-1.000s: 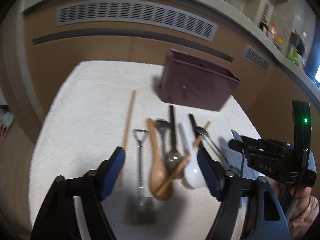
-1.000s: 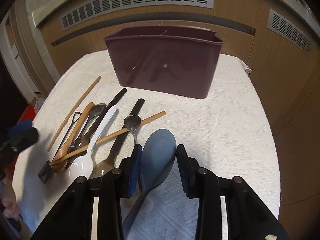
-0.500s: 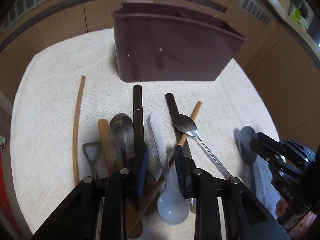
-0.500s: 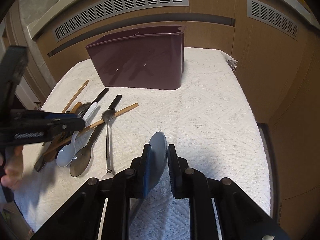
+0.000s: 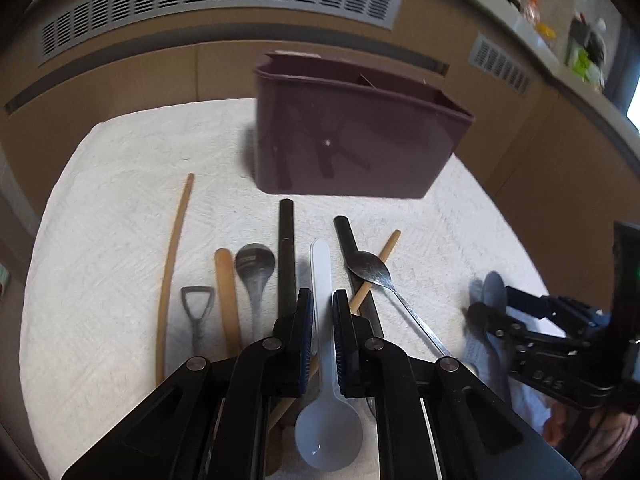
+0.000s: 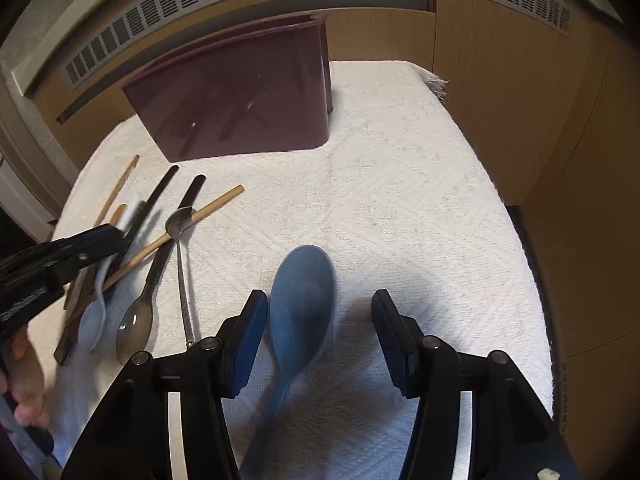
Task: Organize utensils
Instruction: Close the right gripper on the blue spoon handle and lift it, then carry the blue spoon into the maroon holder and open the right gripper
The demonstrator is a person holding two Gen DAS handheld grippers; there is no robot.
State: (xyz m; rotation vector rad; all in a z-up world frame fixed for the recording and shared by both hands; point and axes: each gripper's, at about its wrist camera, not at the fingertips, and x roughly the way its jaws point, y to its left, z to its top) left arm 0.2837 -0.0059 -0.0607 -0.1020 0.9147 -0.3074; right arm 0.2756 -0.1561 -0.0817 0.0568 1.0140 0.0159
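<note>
Surface: white cloth (image 6: 400, 184); maroon caddy (image 5: 352, 140) ahead of both tools
L gripper (image 5: 319, 334): just closed, clamped on white spoon (image 5: 326, 364)
R gripper (image 6: 320, 332): just opened, jaws apart; blue spoon (image 6: 300, 300) lies between, loose

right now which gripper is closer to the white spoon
Left. The left gripper is shut on the white spoon; the right gripper stands open around the blue spoon, off to the side.

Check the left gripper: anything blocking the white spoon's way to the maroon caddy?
Nothing visible on the cloth between them. The left gripper is shut on the white spoon handle. The black handles flank its line to the maroon caddy without crossing it. The caddy's tall front wall must be cleared.
</note>
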